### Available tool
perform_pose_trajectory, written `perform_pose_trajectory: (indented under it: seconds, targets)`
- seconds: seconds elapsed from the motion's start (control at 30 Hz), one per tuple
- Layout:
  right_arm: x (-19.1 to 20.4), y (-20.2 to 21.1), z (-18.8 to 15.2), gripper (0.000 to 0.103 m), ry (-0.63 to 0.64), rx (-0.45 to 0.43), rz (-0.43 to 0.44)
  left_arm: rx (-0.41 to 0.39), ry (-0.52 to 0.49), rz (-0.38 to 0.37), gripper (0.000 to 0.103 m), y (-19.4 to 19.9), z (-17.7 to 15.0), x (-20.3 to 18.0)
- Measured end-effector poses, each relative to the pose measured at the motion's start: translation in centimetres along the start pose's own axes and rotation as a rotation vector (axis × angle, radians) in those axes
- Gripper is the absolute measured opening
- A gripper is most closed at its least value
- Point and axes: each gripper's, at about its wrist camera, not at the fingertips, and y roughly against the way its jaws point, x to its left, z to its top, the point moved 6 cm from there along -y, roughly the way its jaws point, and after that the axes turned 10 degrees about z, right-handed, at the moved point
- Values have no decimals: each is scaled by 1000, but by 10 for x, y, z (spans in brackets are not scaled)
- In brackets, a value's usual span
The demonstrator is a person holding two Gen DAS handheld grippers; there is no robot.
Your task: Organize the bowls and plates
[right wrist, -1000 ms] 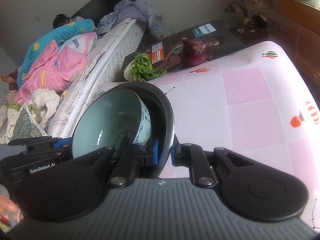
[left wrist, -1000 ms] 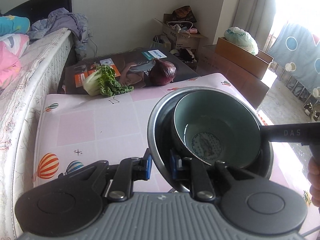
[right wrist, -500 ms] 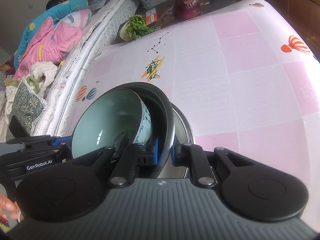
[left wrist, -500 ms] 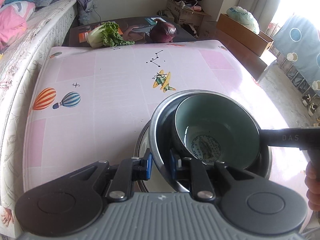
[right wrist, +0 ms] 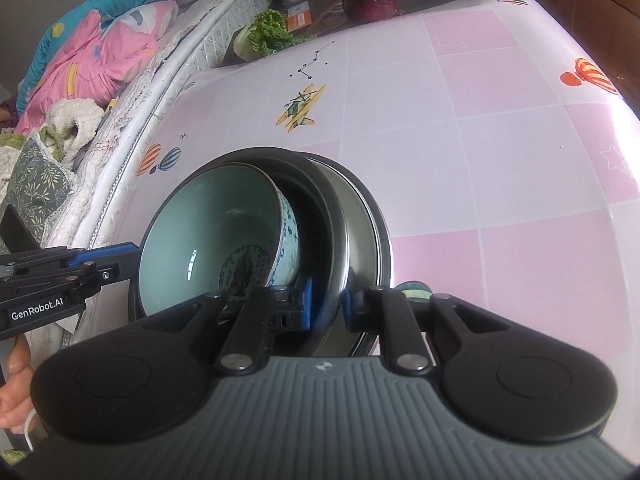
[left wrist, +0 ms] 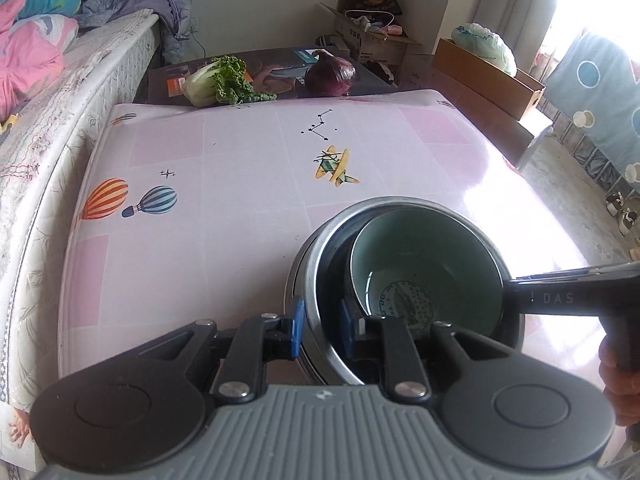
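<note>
Pink checked cloth with balloons and a little aeroplane covered the table (left wrist: 248, 200), and we had a bed (left wrist: 60, 92) piled with bright bedding along its left edge. At the far end a leafy cabbage (left wrist: 218, 86) and a red cabbage (left wrist: 330, 74) sat on a printed box (left wrist: 280, 76), well clear of us. Cartons (left wrist: 486, 70) crowded the far corner.

Down at the near side we had the stack: a pale green bowl (left wrist: 424, 264) nested inside a dark metal bowl (left wrist: 320, 276), itself seated in a steel bowl (right wrist: 362, 220) resting on the cloth.

Our left gripper (left wrist: 322, 326) straddled the metal bowl's near rim, its blue pads having just eased apart; we could not tell if they still pressed the rim. Our right gripper (right wrist: 326, 300) pinched the opposite rim, pads tight on the wall. Both pointed steeply down, a hand (right wrist: 16, 396) visible under the left tool.
</note>
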Motion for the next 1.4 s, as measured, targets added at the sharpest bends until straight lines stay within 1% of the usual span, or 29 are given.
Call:
perform_pose_trajectory:
  seconds: [0.03,0.1,0.13,0.2,0.23,0.27,0.3,0.37,0.43,0.47,0.53,0.57,0.6,0.63,0.73,0.8,0.9,1.0,1.07,1.13,1.2,1.23,1.33,1.4]
  targets:
    - [1,2,-1,17,1,-4,-5,-14,-1,5,26,4,1,1]
    - [2,6,-2,20,6,-17,-17,-40,13,-7,44,15,1,4]
    - [3,9,-2,21,6,-20,-19,-52,22,-15,48,20,1,5]
    - [4,16,-4,23,7,-37,-20,-71,37,-20,51,30,0,8]
    - [4,19,-5,24,7,-46,-18,-83,43,-18,57,35,-1,9]
    - [5,25,-7,26,8,-60,-17,-93,48,-15,60,40,-1,10]
    - [6,31,-9,31,11,-78,-21,-112,55,-9,66,47,-2,12]
    - [7,43,-12,64,28,-119,-61,-139,65,0,73,59,-4,15]
    - [13,61,-17,75,61,-183,-65,-175,63,5,84,74,-6,15]
    - [17,71,-21,78,81,-218,-70,-200,57,7,87,83,-9,14]
    - [27,90,-27,84,138,-282,-111,-237,51,14,98,96,-12,13]
    - [31,97,-30,90,160,-307,-132,-254,49,20,100,103,-15,12]
    - [36,108,-35,95,192,-347,-170,-266,49,25,103,108,-18,11]
    - [39,115,-39,102,210,-373,-195,-273,51,34,103,111,-20,11]
    - [49,137,-54,102,249,-454,-279,-259,56,69,103,115,-29,10]
    - [52,150,-67,102,252,-481,-335,-245,55,81,103,113,-36,9]
    - [54,156,-81,102,257,-485,-402,-246,54,111,103,109,-48,9]
    - [59,158,-94,102,270,-476,-505,-244,67,130,103,108,-59,9]
    - [61,160,-100,102,273,-486,-553,-246,81,152,103,109,-64,10]
    - [66,162,-107,102,276,-507,-569,-255,67,191,103,112,-66,8]
    - [69,162,-109,102,269,-502,-560,-269,34,240,103,115,-67,6]
    - [70,162,-110,102,262,-497,-559,-272,25,252,103,116,-67,5]
    - [74,161,-112,102,246,-483,-556,-282,7,266,103,121,-67,3]
    - [76,159,-113,102,240,-468,-545,-276,9,250,103,122,-67,1]
